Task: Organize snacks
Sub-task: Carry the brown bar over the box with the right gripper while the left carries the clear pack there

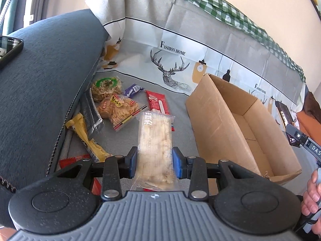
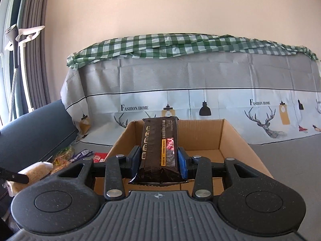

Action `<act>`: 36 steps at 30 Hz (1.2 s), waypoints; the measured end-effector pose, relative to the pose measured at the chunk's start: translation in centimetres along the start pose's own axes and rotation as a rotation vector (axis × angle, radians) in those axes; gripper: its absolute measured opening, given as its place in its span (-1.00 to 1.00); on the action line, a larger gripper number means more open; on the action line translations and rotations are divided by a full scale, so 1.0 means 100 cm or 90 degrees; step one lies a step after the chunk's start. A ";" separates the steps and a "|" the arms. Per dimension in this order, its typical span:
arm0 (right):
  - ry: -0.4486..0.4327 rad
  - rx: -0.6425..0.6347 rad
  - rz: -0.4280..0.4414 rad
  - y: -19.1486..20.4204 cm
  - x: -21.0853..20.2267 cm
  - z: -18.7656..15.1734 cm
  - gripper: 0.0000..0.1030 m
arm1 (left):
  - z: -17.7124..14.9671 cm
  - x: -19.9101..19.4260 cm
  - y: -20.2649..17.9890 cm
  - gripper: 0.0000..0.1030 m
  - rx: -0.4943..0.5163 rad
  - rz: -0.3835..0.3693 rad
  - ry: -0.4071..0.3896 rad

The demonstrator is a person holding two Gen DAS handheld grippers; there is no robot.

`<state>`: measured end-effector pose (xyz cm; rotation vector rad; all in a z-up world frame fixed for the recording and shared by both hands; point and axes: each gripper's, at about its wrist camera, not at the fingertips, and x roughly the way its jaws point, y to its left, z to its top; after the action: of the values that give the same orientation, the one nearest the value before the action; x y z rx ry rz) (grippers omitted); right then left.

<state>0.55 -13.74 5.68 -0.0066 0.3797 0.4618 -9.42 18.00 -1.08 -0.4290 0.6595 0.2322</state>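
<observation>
**Cardboard box open, a snack clamped in each gripper**

Cardboard, brown and corrugated: the open rectangular box (image 2: 202, 140) sits on the grey cloth-covered seat (image 1: 176, 104), flaps up, floor bare as far as can be seen. It is the likely destination for the snacks.

Right gripper (image 2: 159, 161): pads pressed on both sides of a black glossy snack packet with a yellow label strip (image 2: 159, 140). Packet stands upright, held above the near wall of the box, not yet inside.

Left gripper (image 1: 154, 161): closed on a long clear-wrapped pale rice-crisp bar (image 1: 155, 136), gripped at mid-length with the far end projecting forward over the seat, left of the box.

Loose pile beside the dark blue sofa arm (image 1: 44, 84): round green-labelled puffed cake (image 1: 106, 88), orange crinkled noodle-snack bag (image 1: 118, 108), purple wrapper (image 1: 133, 90), red flat packet (image 1: 156, 102), yellow wrapper (image 1: 86, 138), grey foil sachet (image 1: 93, 116).

Risks (judgement):
- Crinkly film is slippery; either packet could slide out if the wrist tilts.
- Black packet could catch the near box wall on lowering and tip the light box.
- Both grippers heading for the box together could collide.

Room: box interior wide and free; open seat lies between pile and box. A black phone (image 1: 9, 50) rests on the sofa arm, well apart.
</observation>
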 end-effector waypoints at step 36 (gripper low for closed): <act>-0.010 0.221 -0.039 -0.071 0.024 -0.001 -0.21 | 0.031 0.053 -0.182 -0.23 -0.054 -0.183 0.002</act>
<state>5.62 -19.05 4.16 0.3212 0.4393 0.3303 2.53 3.67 3.38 -0.5995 0.5841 -0.0134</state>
